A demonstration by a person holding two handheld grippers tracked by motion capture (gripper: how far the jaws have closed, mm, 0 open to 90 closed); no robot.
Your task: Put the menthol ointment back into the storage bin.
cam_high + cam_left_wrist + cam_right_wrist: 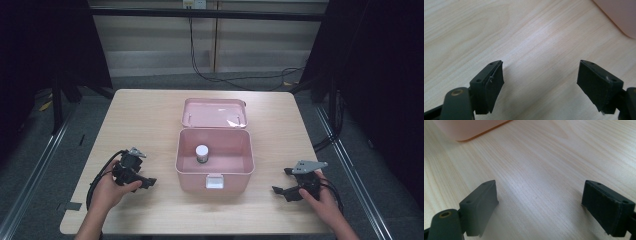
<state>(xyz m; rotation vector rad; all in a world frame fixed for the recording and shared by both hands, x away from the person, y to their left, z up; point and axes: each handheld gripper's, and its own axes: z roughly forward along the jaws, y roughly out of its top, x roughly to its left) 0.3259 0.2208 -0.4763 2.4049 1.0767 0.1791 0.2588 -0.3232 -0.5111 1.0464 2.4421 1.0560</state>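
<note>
A pink box is being kept at mid-worktop, its hinged lid laid fully open and flat behind it. Corners are rounded; a pale latch tab is seen on the near wall. A small jar with a white cap is standing upright inside, left of centre on the box floor.

The left hand-held gripper is being held low over the worktop, near the box's left side, jaws spread wide with nothing between them. The right hand-held gripper is being held likewise off the box's right side, jaws wide and empty. In both gripper views a pink corner is being seen beyond the jaws, apart from them.
</note>
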